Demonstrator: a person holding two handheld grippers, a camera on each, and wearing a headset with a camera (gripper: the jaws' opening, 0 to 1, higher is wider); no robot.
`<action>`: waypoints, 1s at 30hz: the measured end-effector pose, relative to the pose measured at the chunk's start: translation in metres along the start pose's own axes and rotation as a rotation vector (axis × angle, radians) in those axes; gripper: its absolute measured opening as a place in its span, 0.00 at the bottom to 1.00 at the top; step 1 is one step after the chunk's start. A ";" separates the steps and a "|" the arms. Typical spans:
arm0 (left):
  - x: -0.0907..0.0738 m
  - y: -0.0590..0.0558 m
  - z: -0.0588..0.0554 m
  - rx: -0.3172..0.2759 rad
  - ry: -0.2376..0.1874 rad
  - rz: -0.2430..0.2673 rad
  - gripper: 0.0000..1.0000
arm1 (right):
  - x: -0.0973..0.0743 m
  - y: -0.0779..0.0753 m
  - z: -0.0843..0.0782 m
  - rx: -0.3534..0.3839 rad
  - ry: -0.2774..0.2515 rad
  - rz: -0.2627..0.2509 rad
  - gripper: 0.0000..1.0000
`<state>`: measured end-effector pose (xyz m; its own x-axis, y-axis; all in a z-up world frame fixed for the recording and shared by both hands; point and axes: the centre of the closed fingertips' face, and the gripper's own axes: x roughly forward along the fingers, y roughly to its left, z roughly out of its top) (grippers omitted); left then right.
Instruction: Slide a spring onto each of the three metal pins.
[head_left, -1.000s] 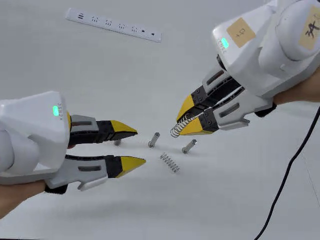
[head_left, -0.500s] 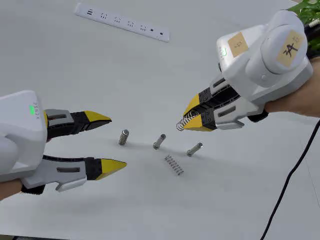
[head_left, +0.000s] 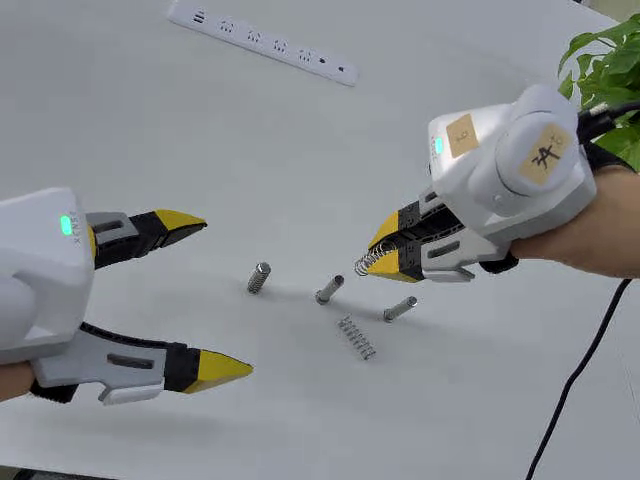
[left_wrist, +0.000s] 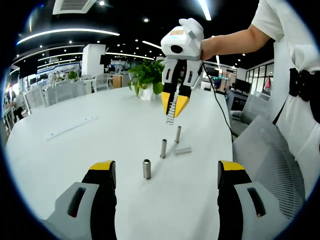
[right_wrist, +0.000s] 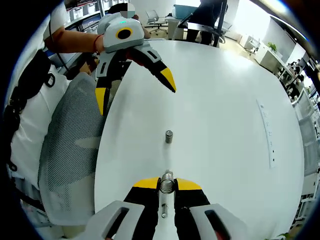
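Three metal pins stand in a row on the white table. The left pin (head_left: 259, 277) (left_wrist: 146, 169) (right_wrist: 169, 135) wears a spring. The middle pin (head_left: 329, 290) (left_wrist: 163, 148) and the right pin (head_left: 400, 309) (left_wrist: 178, 134) are bare. A loose spring (head_left: 356, 337) (left_wrist: 183, 150) lies beside them. My right gripper (head_left: 380, 254) (left_wrist: 175, 104) (right_wrist: 167, 184) is shut on another spring (head_left: 370, 261) (left_wrist: 171, 114) (right_wrist: 167, 181), hovering just above and right of the middle pin. My left gripper (head_left: 212, 295) (left_wrist: 166, 167) (right_wrist: 135, 92) stands wide open, left of the pins.
A white power strip (head_left: 262, 42) (left_wrist: 70, 127) (right_wrist: 267, 132) lies at the table's far side. A green plant (head_left: 605, 60) (left_wrist: 145, 80) stands at the far right. A black cable (head_left: 580, 350) trails over the table's right part. Office chairs stand around the table.
My left gripper has drawn back to the left from the left pin and opened wider; that pin now shows its spring. The right gripper still hovers with its spring near the middle pin.
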<state>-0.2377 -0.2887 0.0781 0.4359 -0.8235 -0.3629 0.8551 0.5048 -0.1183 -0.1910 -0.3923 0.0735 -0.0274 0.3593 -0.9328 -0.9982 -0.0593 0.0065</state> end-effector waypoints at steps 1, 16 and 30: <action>0.001 0.000 -0.001 -0.002 0.000 -0.002 0.85 | 0.002 -0.001 0.000 0.001 0.002 -0.001 0.07; 0.009 -0.008 -0.009 -0.019 0.006 -0.048 0.91 | 0.027 0.001 -0.005 0.046 0.010 0.018 0.07; 0.009 -0.005 -0.010 -0.035 -0.006 -0.041 0.92 | 0.035 -0.003 -0.007 0.048 0.023 0.029 0.07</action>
<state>-0.2410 -0.2965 0.0665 0.4022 -0.8455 -0.3512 0.8620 0.4790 -0.1657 -0.1884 -0.3864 0.0384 -0.0556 0.3363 -0.9401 -0.9984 -0.0242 0.0504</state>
